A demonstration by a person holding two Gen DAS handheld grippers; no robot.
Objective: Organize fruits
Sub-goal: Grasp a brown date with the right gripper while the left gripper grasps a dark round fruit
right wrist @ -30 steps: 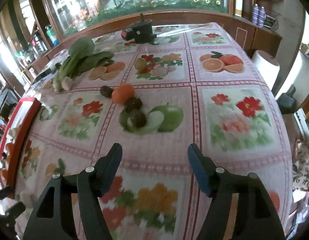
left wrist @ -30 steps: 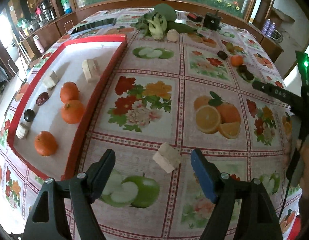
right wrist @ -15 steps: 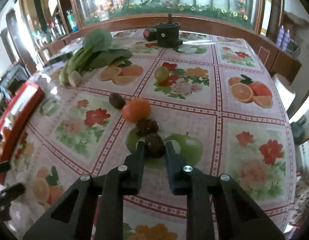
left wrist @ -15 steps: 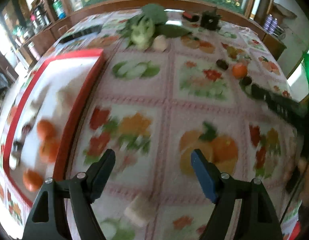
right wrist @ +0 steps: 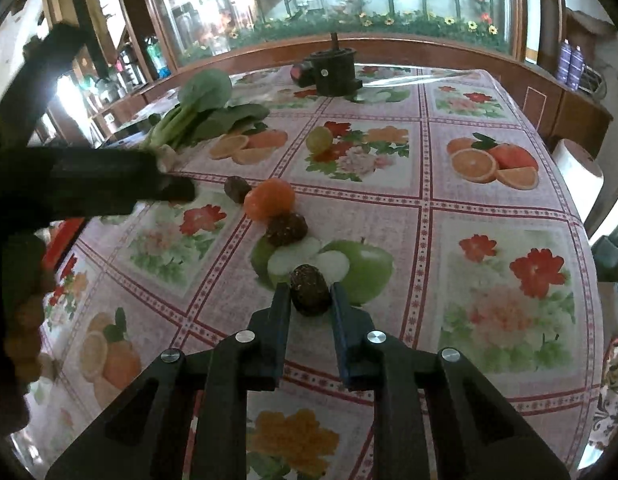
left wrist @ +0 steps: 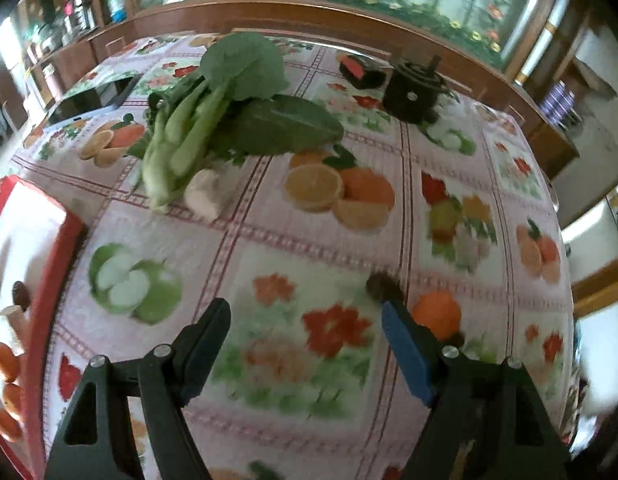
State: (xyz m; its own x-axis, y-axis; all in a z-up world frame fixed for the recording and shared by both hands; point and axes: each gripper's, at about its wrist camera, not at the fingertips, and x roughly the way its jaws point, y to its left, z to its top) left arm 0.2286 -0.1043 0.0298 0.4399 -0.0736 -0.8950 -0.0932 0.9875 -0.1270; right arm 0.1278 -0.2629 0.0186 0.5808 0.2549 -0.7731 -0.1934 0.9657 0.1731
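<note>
Right gripper (right wrist: 309, 298) pinching a dark fruit (right wrist: 310, 289) above mid-tabletop (right wrist: 389, 208); left gripper (left wrist: 305, 320) level, fingers spread wide, holding nothing.

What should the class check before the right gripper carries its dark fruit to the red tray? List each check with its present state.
1. Right gripper shut on the dark fruit: ok.
2. Fruit seated deep between the fingers: not ok, held at the tips.
3. Left gripper open, holding nothing: ok.
4. Orange and neighbouring dark fruit apart from the held one: ok.
5. Free spot in the red tray: cannot tell, mostly out of view.
</note>
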